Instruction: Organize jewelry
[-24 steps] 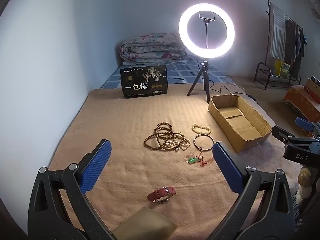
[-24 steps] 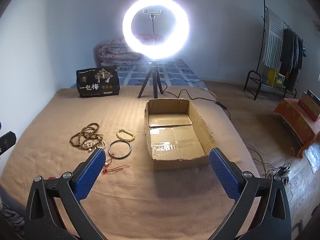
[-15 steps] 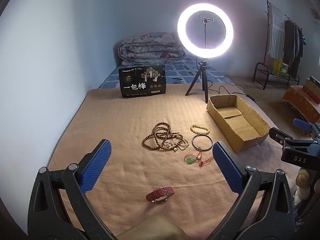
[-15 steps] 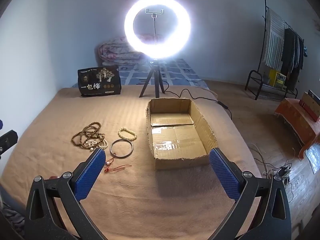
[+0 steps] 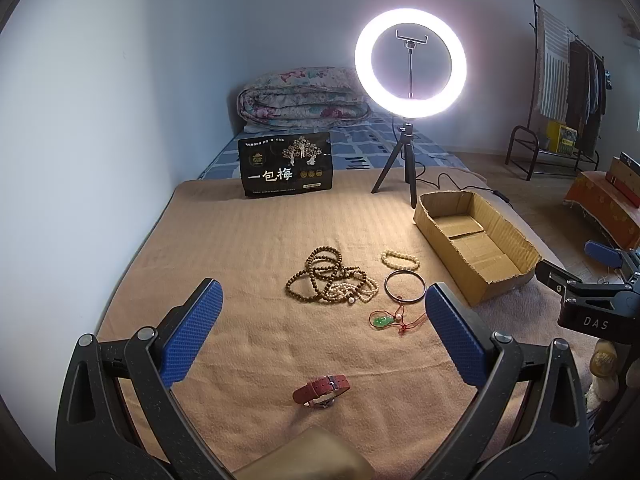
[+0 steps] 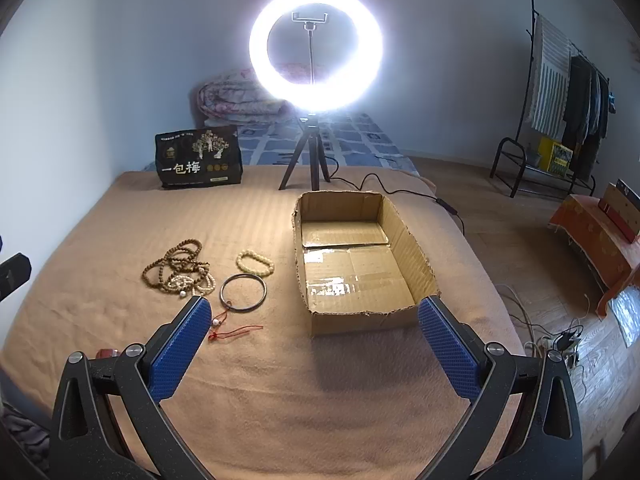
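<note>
Nothing on the tan blanket (image 5: 248, 248) has shifted since before. Left gripper (image 5: 320, 316) and right gripper (image 6: 314, 340) hover wide-jawed, empty, above the wooden bead necklace (image 5: 320, 270) and cardboard box (image 6: 408, 240).

Right wrist view: green pendant hidden behind the near left blue pad; only its red cord (image 6: 236, 330) and one pale bead show. Red watch strap (image 6: 107, 353) reduced to a sliver behind the gripper frame. Ring light (image 6: 316, 48) glare washes out the folded quilt (image 6: 236, 98) behind it.

Left wrist view: tan object (image 5: 308, 456) cut off by the bottom edge, blurred, unidentifiable. Small print on the black bag (image 5: 286, 164) illegible.
</note>
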`<state>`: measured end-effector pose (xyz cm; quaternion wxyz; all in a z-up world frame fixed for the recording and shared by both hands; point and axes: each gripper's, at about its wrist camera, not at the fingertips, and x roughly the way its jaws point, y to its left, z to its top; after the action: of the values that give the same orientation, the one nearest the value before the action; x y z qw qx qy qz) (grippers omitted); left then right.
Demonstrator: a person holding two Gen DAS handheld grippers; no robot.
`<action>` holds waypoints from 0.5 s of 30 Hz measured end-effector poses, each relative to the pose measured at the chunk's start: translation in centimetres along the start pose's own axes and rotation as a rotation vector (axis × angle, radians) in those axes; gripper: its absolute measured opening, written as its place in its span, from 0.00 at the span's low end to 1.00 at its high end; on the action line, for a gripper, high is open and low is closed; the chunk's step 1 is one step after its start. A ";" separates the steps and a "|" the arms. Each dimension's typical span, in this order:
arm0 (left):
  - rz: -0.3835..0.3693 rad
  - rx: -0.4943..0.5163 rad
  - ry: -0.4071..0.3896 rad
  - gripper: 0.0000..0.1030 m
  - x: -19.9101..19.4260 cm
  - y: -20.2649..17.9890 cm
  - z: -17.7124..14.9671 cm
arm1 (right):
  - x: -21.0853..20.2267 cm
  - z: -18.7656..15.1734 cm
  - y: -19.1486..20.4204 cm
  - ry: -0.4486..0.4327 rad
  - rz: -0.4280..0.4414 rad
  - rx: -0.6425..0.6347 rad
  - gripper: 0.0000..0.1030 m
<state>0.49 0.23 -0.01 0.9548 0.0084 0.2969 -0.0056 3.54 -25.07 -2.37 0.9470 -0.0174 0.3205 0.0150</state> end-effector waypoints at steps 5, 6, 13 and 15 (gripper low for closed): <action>0.002 0.001 -0.003 1.00 0.0 0.0 0.0 | 0.2 0.0 -0.1 0.008 -0.002 0.005 1.00; 0.002 0.001 -0.003 1.00 0.0 0.0 0.0 | 0.2 0.0 -0.1 0.009 -0.002 0.005 1.00; 0.002 0.000 -0.004 1.00 0.0 0.0 -0.1 | 0.1 0.0 -0.3 0.016 0.000 0.013 1.00; 0.003 0.000 -0.004 1.00 0.0 0.0 -0.1 | 0.3 0.0 -0.3 0.017 0.001 0.013 1.00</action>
<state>0.42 0.19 -0.05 0.9554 0.0089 0.2950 -0.0044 3.74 -25.32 -2.55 0.9442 -0.0115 0.3288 0.0134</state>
